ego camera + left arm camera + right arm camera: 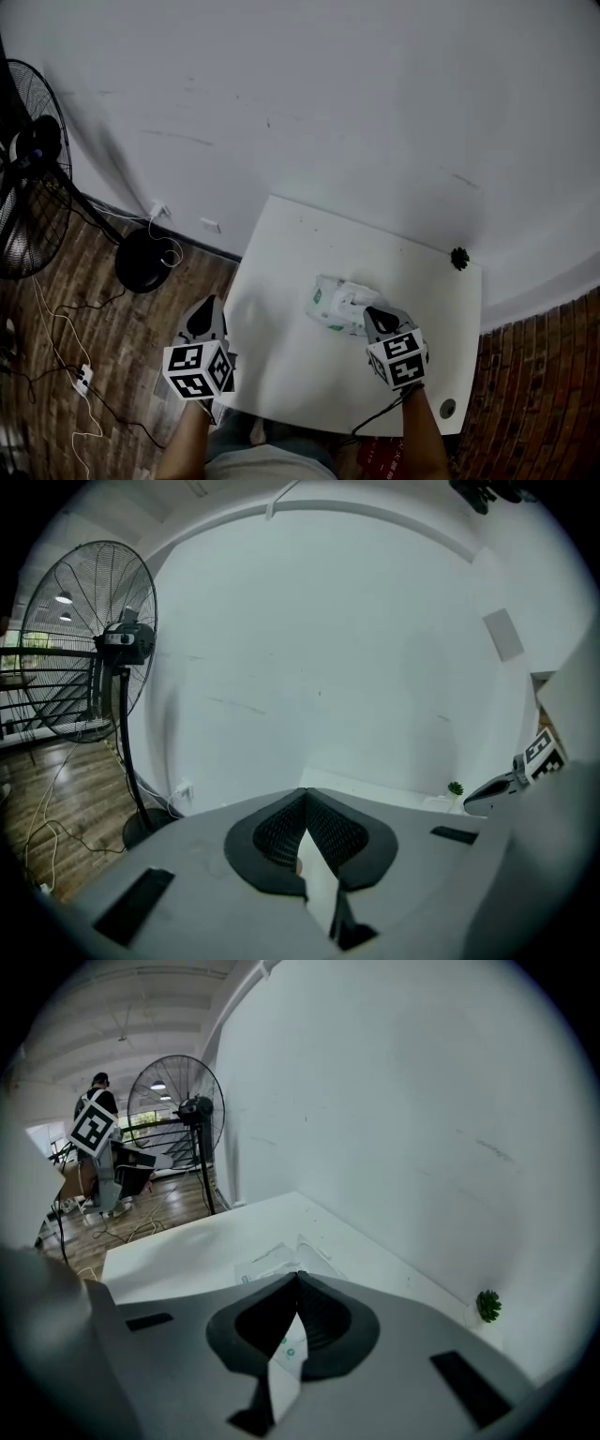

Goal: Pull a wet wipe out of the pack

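Observation:
The wet wipe pack (335, 306), white with green print, lies flat on the white table (281, 356), right of its middle. A crumpled white tuft (351, 293) rises from its top. My right gripper (372, 316) hangs just at the pack's near right corner, jaws closed tip to tip; in the right gripper view the pack (270, 1262) shows just beyond the tips (298, 1275), nothing seen pinched. My left gripper (201, 319) is off the table's left edge, over the floor, also shut (305, 792) and empty.
A standing fan (26, 178) and its round base (142, 261) are left of the table, with cables on the wooden floor (66, 328). A small green plant (459, 258) sits at the table's far right corner. The white wall (356, 103) runs behind.

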The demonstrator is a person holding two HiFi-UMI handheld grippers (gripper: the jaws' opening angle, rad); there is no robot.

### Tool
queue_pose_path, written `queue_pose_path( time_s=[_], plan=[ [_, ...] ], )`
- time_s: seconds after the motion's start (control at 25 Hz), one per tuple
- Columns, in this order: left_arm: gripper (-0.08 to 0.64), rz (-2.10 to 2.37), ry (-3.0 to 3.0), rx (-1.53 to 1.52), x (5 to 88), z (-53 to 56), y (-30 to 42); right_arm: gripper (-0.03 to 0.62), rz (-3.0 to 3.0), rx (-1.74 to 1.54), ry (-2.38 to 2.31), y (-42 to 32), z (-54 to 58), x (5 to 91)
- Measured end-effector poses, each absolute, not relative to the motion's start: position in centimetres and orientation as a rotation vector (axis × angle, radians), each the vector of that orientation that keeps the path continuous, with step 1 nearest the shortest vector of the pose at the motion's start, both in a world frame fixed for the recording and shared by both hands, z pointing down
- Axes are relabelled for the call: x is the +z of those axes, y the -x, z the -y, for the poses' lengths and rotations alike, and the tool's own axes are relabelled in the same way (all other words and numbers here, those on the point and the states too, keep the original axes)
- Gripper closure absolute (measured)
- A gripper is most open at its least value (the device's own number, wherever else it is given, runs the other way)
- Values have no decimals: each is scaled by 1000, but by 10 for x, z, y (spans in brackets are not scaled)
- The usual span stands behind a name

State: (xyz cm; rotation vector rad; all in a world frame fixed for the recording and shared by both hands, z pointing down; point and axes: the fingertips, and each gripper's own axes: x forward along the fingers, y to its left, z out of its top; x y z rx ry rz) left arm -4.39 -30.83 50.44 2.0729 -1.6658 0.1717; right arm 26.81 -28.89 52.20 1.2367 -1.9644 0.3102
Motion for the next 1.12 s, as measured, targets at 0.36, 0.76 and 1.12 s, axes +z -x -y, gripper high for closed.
queue_pose_path(
  time_s=[0.36, 0.76, 1.12],
  plan=[
    [560, 1661, -2087, 133, 494, 306, 45, 590, 1964, 296, -1284, -269, 285, 507],
    [560, 1647, -2122, 92, 480, 307, 44, 589, 1967, 279, -1355, -271, 278, 488],
    [560, 1622, -2159, 47, 466, 311, 44, 590, 1971, 243, -1440, -272, 272, 458]
  ],
)
